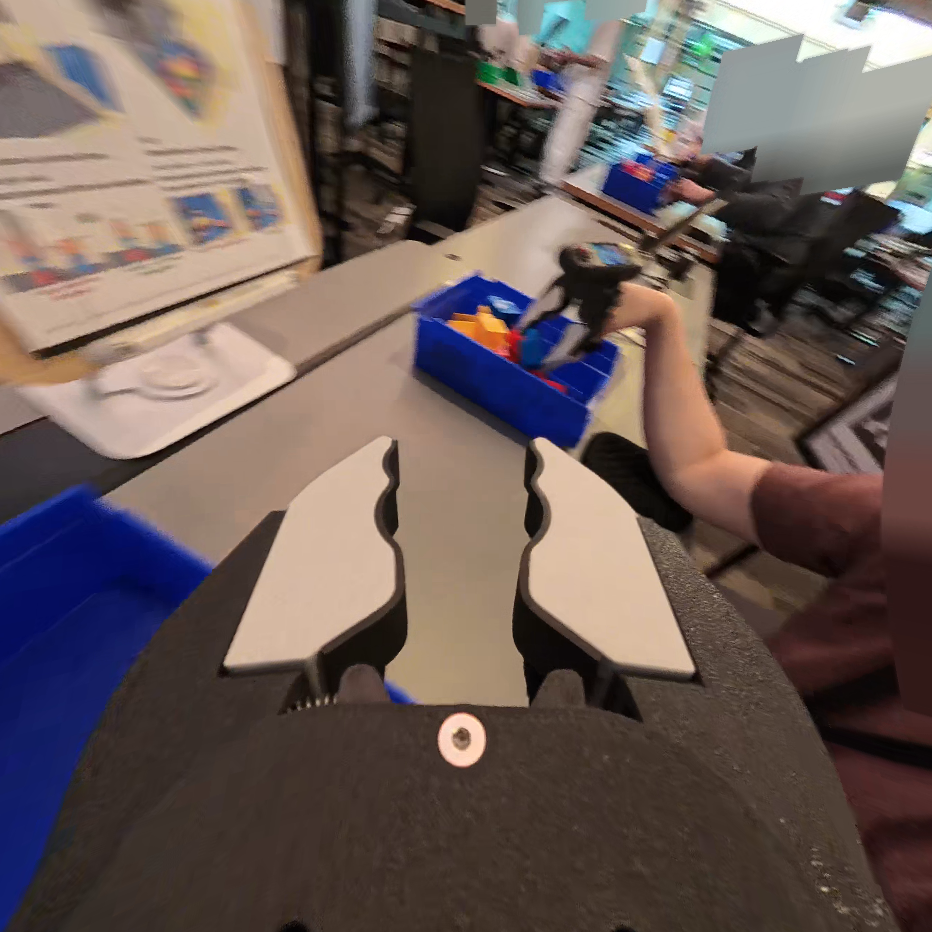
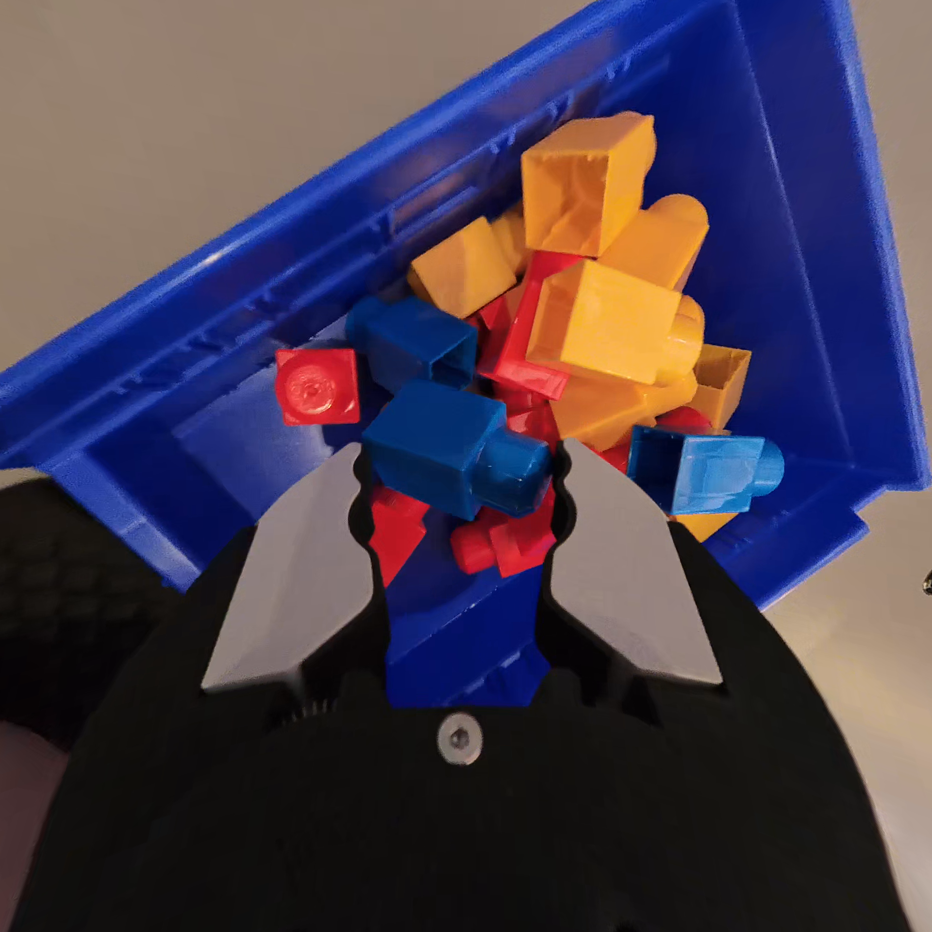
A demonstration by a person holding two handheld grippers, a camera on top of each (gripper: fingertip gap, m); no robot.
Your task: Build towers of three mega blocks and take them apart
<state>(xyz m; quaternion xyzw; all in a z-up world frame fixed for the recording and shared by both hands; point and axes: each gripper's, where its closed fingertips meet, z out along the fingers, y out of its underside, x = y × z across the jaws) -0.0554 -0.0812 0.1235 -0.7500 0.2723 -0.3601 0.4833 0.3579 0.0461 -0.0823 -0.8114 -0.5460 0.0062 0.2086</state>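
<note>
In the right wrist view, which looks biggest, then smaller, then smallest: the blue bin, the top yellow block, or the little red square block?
Largest to smallest, as they look:
1. Blue bin, it fills most of the view.
2. Top yellow block.
3. Red square block.
The red block lies lower in the pile and shows only its end, so the blocks' true sizes may match.

blurred poster [image 1: 136,166], bin [image 1: 75,630] cut off

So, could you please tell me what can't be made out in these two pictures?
- Right wrist view: whether the right gripper presses the dark blue block; its fingertips cover the contact.
- Right wrist view: lower blocks, buried by the pile.
- Left wrist view: poster, blurred.
- Left wrist view: near blue bin, cut off by the edge.
</note>
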